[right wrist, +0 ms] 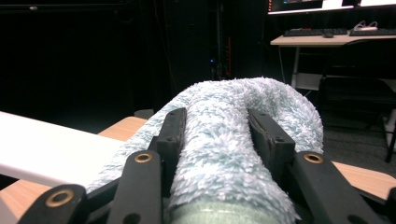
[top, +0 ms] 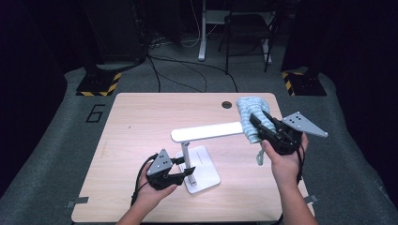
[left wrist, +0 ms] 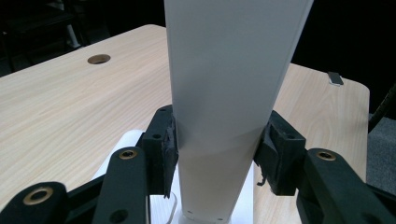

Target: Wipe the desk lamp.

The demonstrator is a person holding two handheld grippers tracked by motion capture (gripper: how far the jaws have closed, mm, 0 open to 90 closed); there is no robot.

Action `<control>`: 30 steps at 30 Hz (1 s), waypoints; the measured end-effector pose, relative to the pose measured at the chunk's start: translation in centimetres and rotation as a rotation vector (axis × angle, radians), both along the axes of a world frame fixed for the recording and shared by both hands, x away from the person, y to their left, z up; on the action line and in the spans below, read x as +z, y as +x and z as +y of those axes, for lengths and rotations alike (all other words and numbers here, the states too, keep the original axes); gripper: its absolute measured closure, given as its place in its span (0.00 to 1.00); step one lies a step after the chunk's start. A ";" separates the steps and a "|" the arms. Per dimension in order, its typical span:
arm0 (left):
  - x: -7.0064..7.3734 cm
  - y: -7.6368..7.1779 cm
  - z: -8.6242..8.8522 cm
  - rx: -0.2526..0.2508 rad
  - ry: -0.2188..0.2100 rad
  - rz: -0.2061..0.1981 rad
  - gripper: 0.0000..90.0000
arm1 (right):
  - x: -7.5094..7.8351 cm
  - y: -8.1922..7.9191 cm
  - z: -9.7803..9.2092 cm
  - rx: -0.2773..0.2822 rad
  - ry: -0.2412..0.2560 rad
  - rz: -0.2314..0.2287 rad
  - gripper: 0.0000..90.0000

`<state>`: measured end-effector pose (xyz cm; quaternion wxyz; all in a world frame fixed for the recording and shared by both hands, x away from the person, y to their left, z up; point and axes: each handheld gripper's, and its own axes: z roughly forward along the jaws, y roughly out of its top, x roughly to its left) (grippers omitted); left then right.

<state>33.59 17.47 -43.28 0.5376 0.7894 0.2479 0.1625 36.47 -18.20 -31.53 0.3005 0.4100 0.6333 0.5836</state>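
In the high view, a white desk lamp (top: 197,154) stands on the wooden surface (top: 141,117), its flat square base near the front edge and its long head reaching out level toward the right. The left tool (top: 185,172) comes in from the lower left and is closed around the lamp's thin upright post just above the base. The right tool (top: 257,123) is at the far end of the lamp head, pinching a fluffy light-blue cloth (top: 251,115) that is draped over and touching that end. A loose tail of the cloth hangs down beside the right hand (top: 281,161). A round cable hole (top: 226,104) sits near the far edge of the surface.

In the left gripper view, the left tool (left wrist: 217,151) has its jaws pressed against both sides of the white lamp post (left wrist: 224,93), which rises between them to the top of the frame. The lamp base (left wrist: 135,140) shows low between the jaws, and the cable hole (left wrist: 99,59) lies beyond at the left.

In the right gripper view, the right tool (right wrist: 217,135) has its jaws sunk into the cloth (right wrist: 224,154), which bulges up between and around them. The white lamp head (right wrist: 51,154) runs in from the left and meets the cloth. The surface (right wrist: 359,175) shows low at the right.
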 end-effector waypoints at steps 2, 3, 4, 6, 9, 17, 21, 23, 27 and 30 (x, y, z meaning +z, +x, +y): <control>0.0 0.0 0.1 -0.006 0.002 0.004 0.59 | 0.0 0.2 -0.6 -0.008 0.011 0.007 0.66; 0.0 0.0 0.1 -0.006 0.002 0.004 0.59 | 0.0 0.2 -0.6 -0.008 0.011 0.007 0.66; 0.0 0.0 0.1 -0.005 0.003 0.003 0.59 | -0.1 0.3 -1.1 -0.021 0.012 0.017 0.66; 0.0 0.0 0.1 -0.005 0.003 0.004 0.59 | -0.1 0.4 -1.3 -0.025 0.019 0.020 0.66; 0.0 0.0 0.1 -0.005 0.002 0.005 0.59 | -0.3 0.4 -1.7 -0.027 0.035 0.029 0.66; 0.0 0.1 0.1 -0.002 -0.003 0.008 0.59 | -0.3 -0.1 -0.7 -0.012 0.051 0.014 0.65; -0.1 0.1 0.1 0.001 -0.006 0.009 0.58 | 0.2 -0.5 1.2 0.034 0.036 0.004 0.66; -0.1 0.0 0.1 0.004 -0.006 0.009 0.58 | 0.4 -0.7 2.4 0.063 0.036 0.001 0.66; -0.1 0.0 0.1 0.000 -0.006 0.012 0.58 | 0.9 -1.1 4.6 0.099 0.026 -0.013 0.66; -0.1 0.1 0.1 0.002 -0.004 0.011 0.58 | 1.4 -1.4 6.7 0.159 0.026 -0.023 0.66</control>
